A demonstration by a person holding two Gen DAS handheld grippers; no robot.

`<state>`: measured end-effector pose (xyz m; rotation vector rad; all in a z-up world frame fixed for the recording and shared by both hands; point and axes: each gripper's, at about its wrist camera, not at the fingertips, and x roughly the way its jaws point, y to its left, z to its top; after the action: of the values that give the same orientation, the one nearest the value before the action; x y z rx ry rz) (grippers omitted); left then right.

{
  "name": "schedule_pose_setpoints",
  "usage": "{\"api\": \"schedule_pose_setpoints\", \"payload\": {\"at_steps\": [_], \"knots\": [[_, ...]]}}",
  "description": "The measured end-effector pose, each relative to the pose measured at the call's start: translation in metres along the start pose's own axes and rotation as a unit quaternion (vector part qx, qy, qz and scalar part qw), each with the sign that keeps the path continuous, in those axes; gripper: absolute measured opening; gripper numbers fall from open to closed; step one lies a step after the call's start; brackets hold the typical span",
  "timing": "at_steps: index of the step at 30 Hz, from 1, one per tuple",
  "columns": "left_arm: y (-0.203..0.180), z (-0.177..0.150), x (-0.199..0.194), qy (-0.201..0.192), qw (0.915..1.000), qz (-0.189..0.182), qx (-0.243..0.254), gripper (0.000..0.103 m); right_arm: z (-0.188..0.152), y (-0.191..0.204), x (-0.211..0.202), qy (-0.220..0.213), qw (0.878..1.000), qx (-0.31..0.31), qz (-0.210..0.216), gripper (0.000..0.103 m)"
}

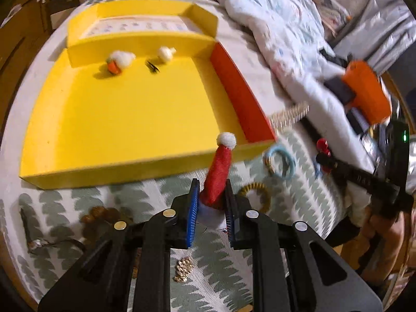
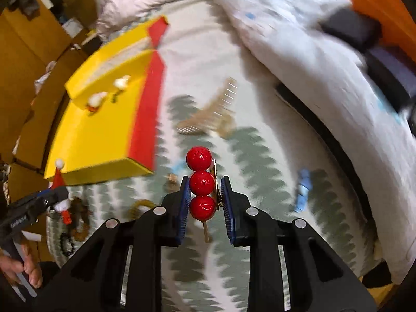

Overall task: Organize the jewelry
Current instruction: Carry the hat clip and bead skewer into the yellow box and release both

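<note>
Leaf-patterned bedding (image 1: 208,260) underlies tongs (image 1: 212,200) pinching a felt cone hat (image 1: 217,179).

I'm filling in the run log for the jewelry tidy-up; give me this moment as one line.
left gripper: jaws shut on Santa-hat clip | right gripper: jaws shut on red three-ball clip | yellow tray: two clips inside

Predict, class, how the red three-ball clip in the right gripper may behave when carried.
The three-ball clip probably stays stiff, since it stands straight between the pads. Its round, glossy balls could slip or twist. It looks light, so the right gripper should manage it.
</note>
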<state>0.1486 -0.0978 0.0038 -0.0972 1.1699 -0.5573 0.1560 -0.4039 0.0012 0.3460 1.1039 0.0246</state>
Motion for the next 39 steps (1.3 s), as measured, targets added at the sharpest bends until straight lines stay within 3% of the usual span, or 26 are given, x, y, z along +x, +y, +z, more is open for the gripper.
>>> {"api": "schedule_pose_setpoints", "payload": {"at_steps": [5,8,16,23,30,39], "knots": [[0.022,0.027,-0.009,-0.019,0.9993,0.011,-0.029,0.019,0.035,0.056,-0.002,-0.012,0.998,-0.049,0.024,0.025],[0.042,0.048,-0.008,-0.03,0.9975,0.04,-0.049,0.019,0.059,0.099,0.007,-0.005,0.995,-0.085,0.048,0.025],[0.091,0.092,0.025,-0.004,0.9931,0.085,-0.081,0.019,0.11,0.175,0.071,0.041,0.987,-0.142,0.06,0.025],[0.123,0.116,0.055,0.017,0.9894,0.108,-0.096,0.019,0.13,0.201,0.15,0.092,0.981,-0.168,0.011,0.025],[0.129,0.124,0.082,0.037,0.9885,0.115,-0.091,0.019,0.143,0.191,0.18,0.105,0.98,-0.167,0.006,0.025],[0.134,0.127,0.095,0.035,0.9886,0.116,-0.09,0.02,0.142,0.19,0.201,0.11,0.98,-0.166,-0.003,0.028]]}}
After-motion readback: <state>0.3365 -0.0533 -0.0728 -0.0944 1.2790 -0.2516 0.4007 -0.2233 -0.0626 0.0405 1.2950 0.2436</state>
